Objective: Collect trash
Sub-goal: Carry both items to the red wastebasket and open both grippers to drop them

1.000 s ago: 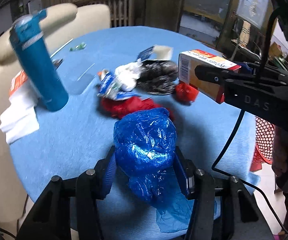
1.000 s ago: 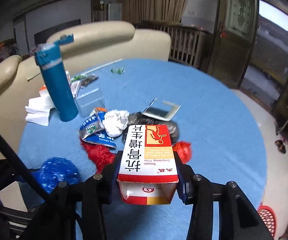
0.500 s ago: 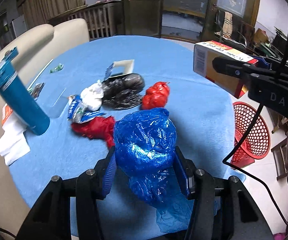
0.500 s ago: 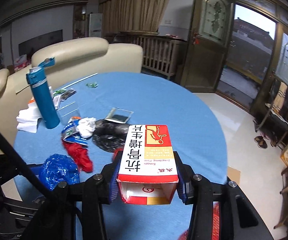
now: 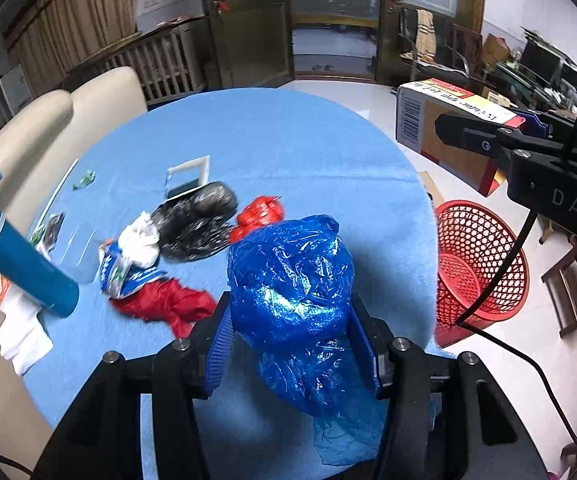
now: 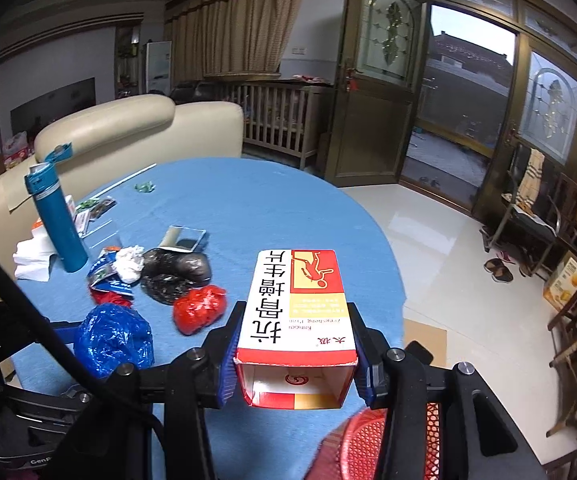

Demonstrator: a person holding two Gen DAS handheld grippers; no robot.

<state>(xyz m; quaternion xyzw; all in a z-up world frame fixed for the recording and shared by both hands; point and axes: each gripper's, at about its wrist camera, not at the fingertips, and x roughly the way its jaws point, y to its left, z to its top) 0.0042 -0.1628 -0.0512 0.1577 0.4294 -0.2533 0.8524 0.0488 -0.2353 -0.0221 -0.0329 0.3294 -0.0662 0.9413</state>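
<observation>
My left gripper [image 5: 290, 344] is shut on a crumpled blue plastic bag [image 5: 288, 276], held above the near edge of the round blue table [image 5: 272, 140]. My right gripper [image 6: 294, 354] is shut on a red, white and yellow carton [image 6: 296, 300], held past the table's right edge; the carton also shows in the left wrist view [image 5: 448, 128]. A red mesh trash basket [image 5: 476, 272] stands on the floor to the right of the table, and its rim shows under the right gripper [image 6: 372, 440]. A red bag [image 6: 198, 308], a black bag [image 6: 176, 272], white paper and a blue wrapper lie on the table.
A blue bottle [image 6: 56, 220] stands at the table's left side beside white tissues [image 6: 32, 256]. A small white-framed card [image 6: 182, 238] lies behind the black bag. A beige sofa [image 6: 120, 132] borders the table's far left. Chairs and glass doors stand at the right.
Both grippers have swung right with their loads. The carton has moved from above the table to past its right edge, and the red basket has come into view.
</observation>
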